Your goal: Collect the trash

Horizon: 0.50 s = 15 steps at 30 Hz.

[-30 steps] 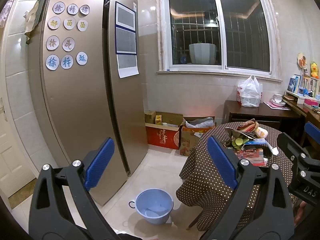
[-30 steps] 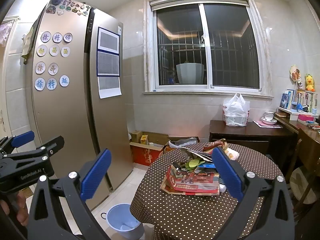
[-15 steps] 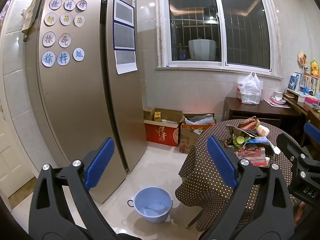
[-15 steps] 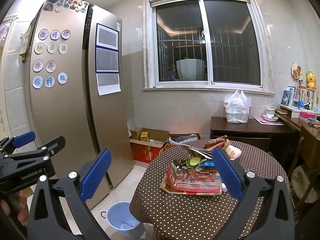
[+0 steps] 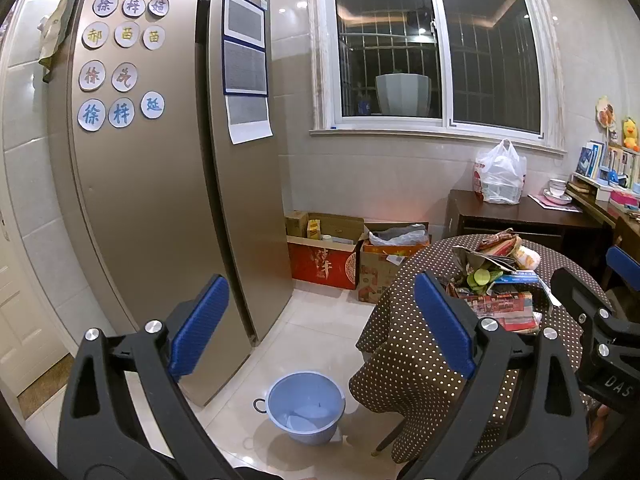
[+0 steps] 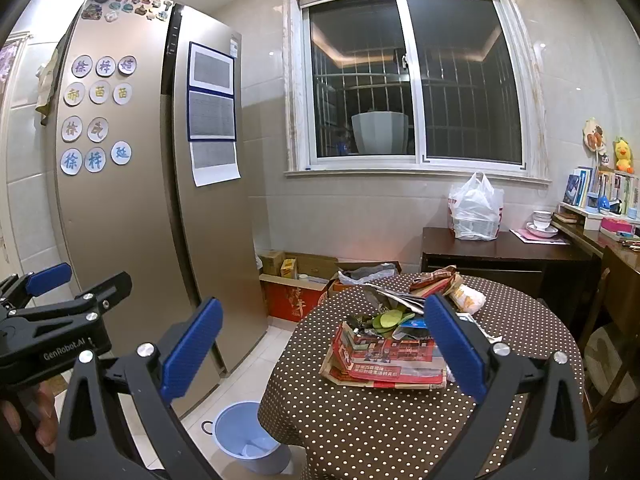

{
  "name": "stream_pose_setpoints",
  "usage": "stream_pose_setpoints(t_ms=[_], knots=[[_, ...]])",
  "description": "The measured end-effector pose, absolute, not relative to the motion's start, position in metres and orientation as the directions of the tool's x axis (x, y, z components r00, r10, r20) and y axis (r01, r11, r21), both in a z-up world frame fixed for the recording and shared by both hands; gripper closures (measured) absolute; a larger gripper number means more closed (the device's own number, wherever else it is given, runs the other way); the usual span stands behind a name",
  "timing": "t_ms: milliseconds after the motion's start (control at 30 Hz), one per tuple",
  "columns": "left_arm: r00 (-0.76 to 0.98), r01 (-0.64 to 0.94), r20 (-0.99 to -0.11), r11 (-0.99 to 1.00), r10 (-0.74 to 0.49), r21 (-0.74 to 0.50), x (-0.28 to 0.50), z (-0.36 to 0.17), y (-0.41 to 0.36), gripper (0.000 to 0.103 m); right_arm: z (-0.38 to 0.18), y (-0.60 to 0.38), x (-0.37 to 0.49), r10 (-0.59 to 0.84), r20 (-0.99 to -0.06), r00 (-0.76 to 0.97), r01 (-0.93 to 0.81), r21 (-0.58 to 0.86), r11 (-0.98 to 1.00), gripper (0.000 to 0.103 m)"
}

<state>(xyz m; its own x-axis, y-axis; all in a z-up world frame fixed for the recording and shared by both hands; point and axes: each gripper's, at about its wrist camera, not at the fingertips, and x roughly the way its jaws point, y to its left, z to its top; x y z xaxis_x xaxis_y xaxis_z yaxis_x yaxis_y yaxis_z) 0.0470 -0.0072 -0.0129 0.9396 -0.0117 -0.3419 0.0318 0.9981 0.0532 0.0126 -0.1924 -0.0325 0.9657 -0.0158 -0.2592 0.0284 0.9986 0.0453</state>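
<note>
Trash [image 6: 394, 340]: crumpled wrappers, glossy printed paper, green peel heaped on round polka-dot-clothed counter [image 6: 400, 420] | blue round plastic bucket [image 6: 248, 436] on tiled floor beside it | left tool [image 5: 320, 332] open, empty | right tool [image 6: 320, 348] open, empty

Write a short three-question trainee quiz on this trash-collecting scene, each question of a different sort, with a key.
1. True or false: the right gripper is shut on a piece of trash.
2. Multiple choice: where does the blue bucket stand? A) on the dotted tablecloth B) on the floor beside the round table, in front of the fridge C) on the dark wooden cabinet
3. Fill in: the pile of trash lies on the round table's brown ______ tablecloth.

Key:
1. False: both the right gripper and the left gripper are open and hold nothing.
2. B
3. polka-dot
</note>
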Motion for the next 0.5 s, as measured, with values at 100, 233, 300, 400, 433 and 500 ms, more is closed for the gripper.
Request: stream_pose_setpoints(t_ms=[100,233,300,400,433,500], knots=[[0.939,0.034,-0.345,0.998,-0.012,0.056,0.0493,-0.0134,-0.0083,0.011,-0.033,-0.1924,0.0143,-0.016,-0.262,0.965,0.029,0.047,0.998,0.004],[0.938,0.037,-0.346,0.998,-0.014,0.059,0.0503,-0.0149,-0.01,0.011,-0.0345,-0.194,0.0154,-0.014,-0.266,0.964,0.029,0.052,0.998,0.004],[0.938,0.037,-0.346,0.998,-0.014,0.058,0.0501,-0.0151,-0.0105,0.011,-0.0348,-0.1942,0.016,-0.014,-0.266,0.964,0.029,0.051,0.998,0.004],[0.938,0.036,-0.346,0.998,-0.014,0.059,0.0502,-0.0152,-0.0106,0.011,-0.0346,-0.194,0.0161,-0.014,-0.267,0.964,0.029,0.052,0.998,0.004],[0.938,0.037,-0.346,0.998,-0.014,0.059,0.0501,-0.0152,-0.0106,0.011,-0.0347,-0.194,0.0161,-0.014,-0.267,0.964,0.029,0.052,0.998,0.004],[0.938,0.037,-0.347,0.998,-0.014,0.059,0.0497,-0.0157,-0.011,0.011,-0.0349,-0.194,0.016,-0.015,-0.267,0.964,0.029,0.052,0.998,0.004]])
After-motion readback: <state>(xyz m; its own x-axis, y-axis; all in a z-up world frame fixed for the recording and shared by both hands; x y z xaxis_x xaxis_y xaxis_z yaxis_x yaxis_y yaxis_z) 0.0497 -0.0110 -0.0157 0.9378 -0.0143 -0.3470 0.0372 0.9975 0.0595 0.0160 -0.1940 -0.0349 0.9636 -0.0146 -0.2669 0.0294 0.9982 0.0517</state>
